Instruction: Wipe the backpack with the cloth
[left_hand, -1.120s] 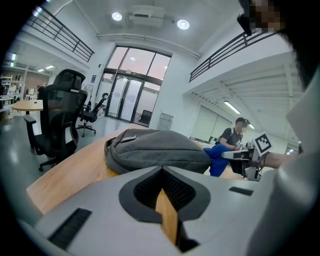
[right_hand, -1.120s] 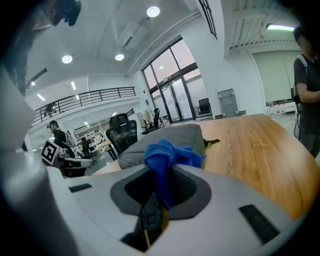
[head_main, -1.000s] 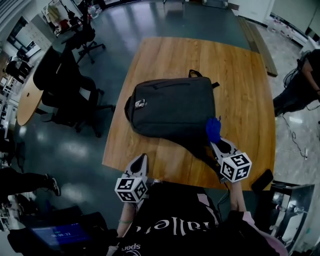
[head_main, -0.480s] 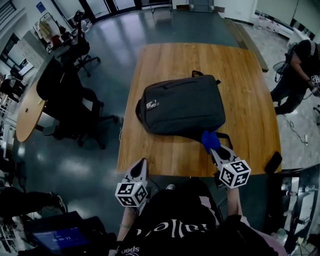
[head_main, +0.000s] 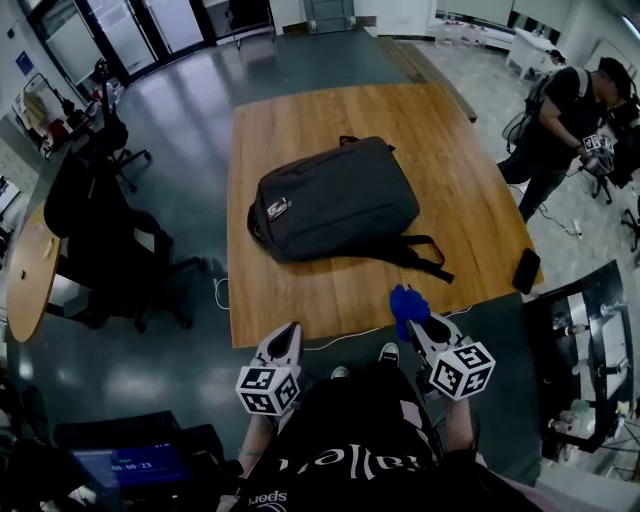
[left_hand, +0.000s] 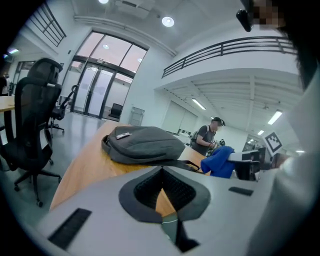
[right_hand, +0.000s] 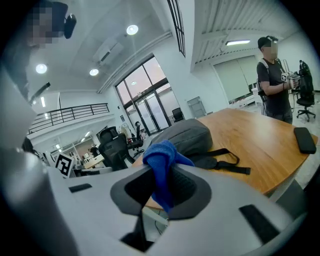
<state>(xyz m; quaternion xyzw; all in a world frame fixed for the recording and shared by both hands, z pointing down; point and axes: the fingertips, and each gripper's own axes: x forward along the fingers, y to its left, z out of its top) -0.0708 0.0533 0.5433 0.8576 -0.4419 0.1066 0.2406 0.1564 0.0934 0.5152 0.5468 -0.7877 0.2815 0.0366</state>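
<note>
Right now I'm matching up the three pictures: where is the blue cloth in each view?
Head view: blue fabric cloth low, right of centre, at the right gripper's tip.
Left gripper view: cloth right of centre, mid-height.
Right gripper view: cloth centre, clamped in the jaws.
Shared landmark: the dark grey fabric backpack.

The person is wearing a black top bearing white lettering, with what may be a pale pink edge at one shoulder. The left gripper and right gripper are showing light grey shells, dark ribbed pads and black-and-white marker cubes.
</note>
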